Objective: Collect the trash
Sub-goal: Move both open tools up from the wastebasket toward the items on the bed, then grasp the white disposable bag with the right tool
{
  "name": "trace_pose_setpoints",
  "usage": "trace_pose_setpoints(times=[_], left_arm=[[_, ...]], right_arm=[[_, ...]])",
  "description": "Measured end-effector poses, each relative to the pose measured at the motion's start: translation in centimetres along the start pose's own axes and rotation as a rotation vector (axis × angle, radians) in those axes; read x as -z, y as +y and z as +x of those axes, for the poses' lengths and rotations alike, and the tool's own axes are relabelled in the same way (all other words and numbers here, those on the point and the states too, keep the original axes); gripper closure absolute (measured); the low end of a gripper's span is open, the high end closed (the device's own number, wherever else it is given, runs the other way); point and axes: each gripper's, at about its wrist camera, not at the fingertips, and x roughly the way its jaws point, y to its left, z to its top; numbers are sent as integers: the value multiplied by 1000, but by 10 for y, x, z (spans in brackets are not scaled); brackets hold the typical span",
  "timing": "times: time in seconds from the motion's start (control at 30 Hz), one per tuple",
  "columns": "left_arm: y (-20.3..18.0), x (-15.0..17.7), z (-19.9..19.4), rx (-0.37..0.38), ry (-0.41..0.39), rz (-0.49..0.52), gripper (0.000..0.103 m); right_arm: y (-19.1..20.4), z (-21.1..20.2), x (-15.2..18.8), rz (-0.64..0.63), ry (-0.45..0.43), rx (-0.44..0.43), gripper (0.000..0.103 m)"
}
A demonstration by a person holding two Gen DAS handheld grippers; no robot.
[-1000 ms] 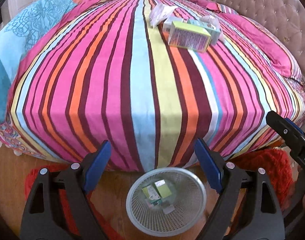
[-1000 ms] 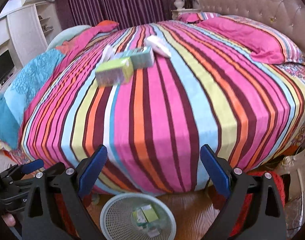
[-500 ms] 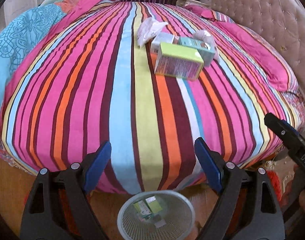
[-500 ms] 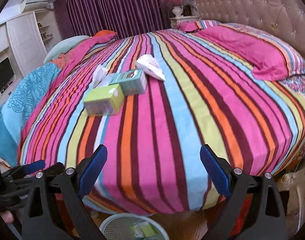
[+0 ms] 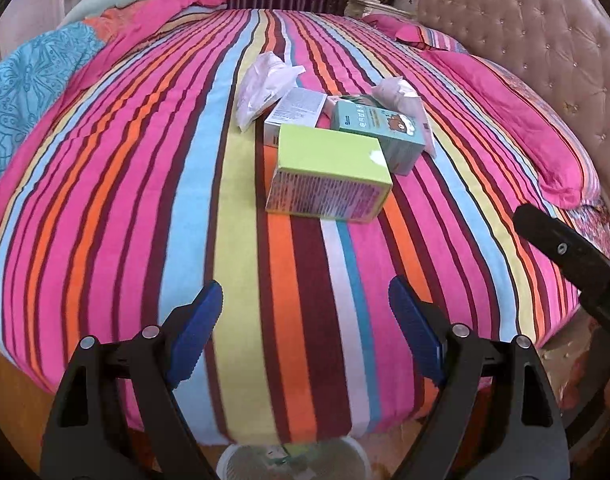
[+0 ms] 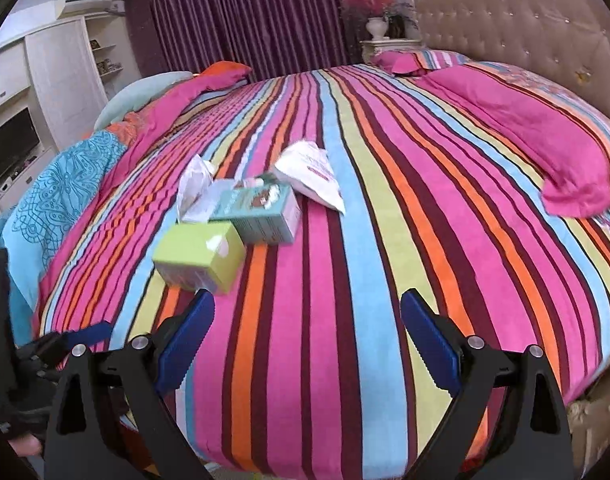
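A: Target for this entry: lime-green carton (image 5: 329, 174), lying flat on the striped bedspread (image 5: 145, 200), nearest item of the litter cluster.

B: Bearing from the fingers?

A: Left gripper (image 5: 305, 332): carton lies ahead, slightly right of centre, long axis crosswise to the fingers. Right gripper (image 6: 307, 344): same carton (image 6: 199, 256) sits ahead and to its left, close to the left blue pad. Judgement: left hand is better lined up.

B: Jaw state?

A: Both pairs stand wide apart, nothing between the pads, nothing held.

B: Rest of the pile?

A: Teal carton (image 5: 379, 130) behind the green one, touching or nearly so; a white carton (image 5: 295, 114) partly hidden behind both; crumpled white wrapper (image 5: 265, 88) to the far left; a second white packet (image 5: 401, 96) behind the teal carton.

B: Container?

A: White mesh bin (image 5: 293, 466), on the floor below the bed edge, only its rim showing in the left view. Contents: a sliver of something greenish; not identifiable. Bin absent from the right view.
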Motion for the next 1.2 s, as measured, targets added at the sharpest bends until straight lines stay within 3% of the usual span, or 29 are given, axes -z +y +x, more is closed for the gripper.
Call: trace_pose_setpoints(times=[0.13,0.43,0.77,0.87,1.0,1.2], left_arm=[[-5,-10,11,-31,-7,10,20],[-11,-33,28,-3,-25,-16,20],[-16,-52,45,47,-18,-22,20],[-15,-54,47,58,-20,-13,12],[-14,-58,52,69,-13,-12,12],[-15,-60,54,53,-9,7,12]], right_arm=[[0,14,-12,-13,12,-27,13],[-6,38,-43,-23,20,-30,13],[-9,56,-52,-24,33,-32,13],[-8,58,-55,-35,31,-27,13],[-9,62,-58,-40,29,-17,13],[-6,69,-58,-51,41,-14,13]])
